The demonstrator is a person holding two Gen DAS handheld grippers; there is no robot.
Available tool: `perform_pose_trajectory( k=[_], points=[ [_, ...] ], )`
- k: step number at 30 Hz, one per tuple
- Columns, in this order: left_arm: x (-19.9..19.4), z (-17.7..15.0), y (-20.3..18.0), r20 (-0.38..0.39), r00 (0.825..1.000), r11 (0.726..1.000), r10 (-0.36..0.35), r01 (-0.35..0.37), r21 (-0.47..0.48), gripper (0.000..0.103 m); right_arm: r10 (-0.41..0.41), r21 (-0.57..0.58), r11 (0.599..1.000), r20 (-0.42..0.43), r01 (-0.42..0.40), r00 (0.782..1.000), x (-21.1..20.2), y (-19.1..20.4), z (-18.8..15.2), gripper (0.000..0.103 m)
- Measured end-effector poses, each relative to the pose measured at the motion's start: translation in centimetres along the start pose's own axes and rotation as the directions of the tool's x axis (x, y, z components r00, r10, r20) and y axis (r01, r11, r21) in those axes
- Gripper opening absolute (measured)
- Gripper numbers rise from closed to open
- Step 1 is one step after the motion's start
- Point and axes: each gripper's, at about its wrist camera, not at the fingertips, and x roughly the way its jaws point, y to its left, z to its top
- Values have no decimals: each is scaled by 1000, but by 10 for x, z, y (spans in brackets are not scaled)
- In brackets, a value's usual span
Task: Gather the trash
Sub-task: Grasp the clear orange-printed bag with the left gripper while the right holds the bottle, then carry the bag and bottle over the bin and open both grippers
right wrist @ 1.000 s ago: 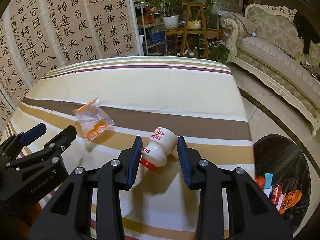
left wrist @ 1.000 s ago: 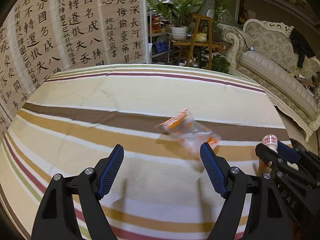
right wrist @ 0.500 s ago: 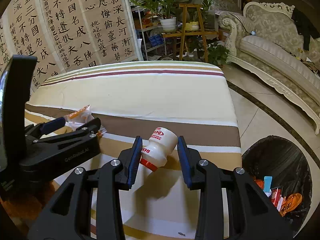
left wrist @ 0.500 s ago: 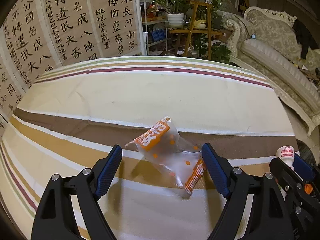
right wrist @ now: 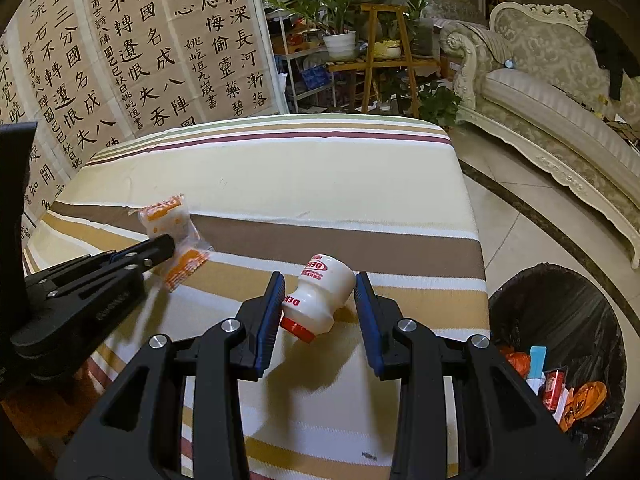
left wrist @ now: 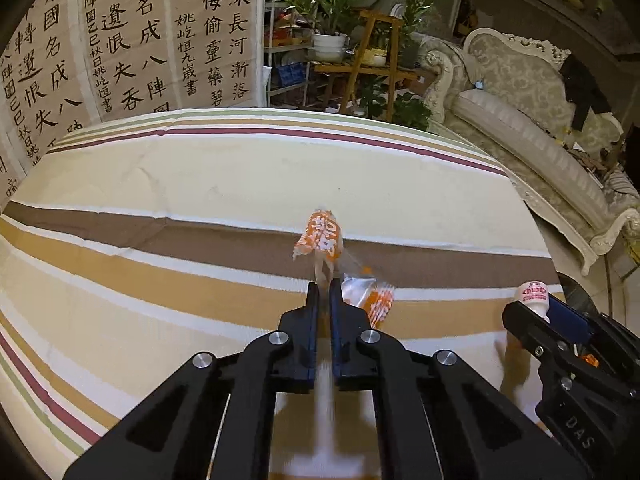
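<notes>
Two grips | left gripper (left wrist: 324, 294) pinches crumpled wrapper (left wrist: 322, 236), contact hidden | right gripper (right wrist: 320, 304) clamps bottle (right wrist: 316, 298).

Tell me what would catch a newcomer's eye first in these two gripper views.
Probably the orange and clear snack wrapper, pinched in the shut left gripper over the striped tablecloth. Next, the small white bottle with red print, held tilted between the right gripper's blue pads. Beside the table's right edge, a black-lined trash bin already holds colourful litter.
</notes>
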Motion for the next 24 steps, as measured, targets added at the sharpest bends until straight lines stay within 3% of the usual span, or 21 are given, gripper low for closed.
perform_pose_trajectory(
  k=[24],
  points=[
    [-61, -28, -16, 97, 995, 998, -36, 31, 53, 3, -24, 4, 1000, 44, 24, 999, -51, 1, -35, 35]
  ],
)
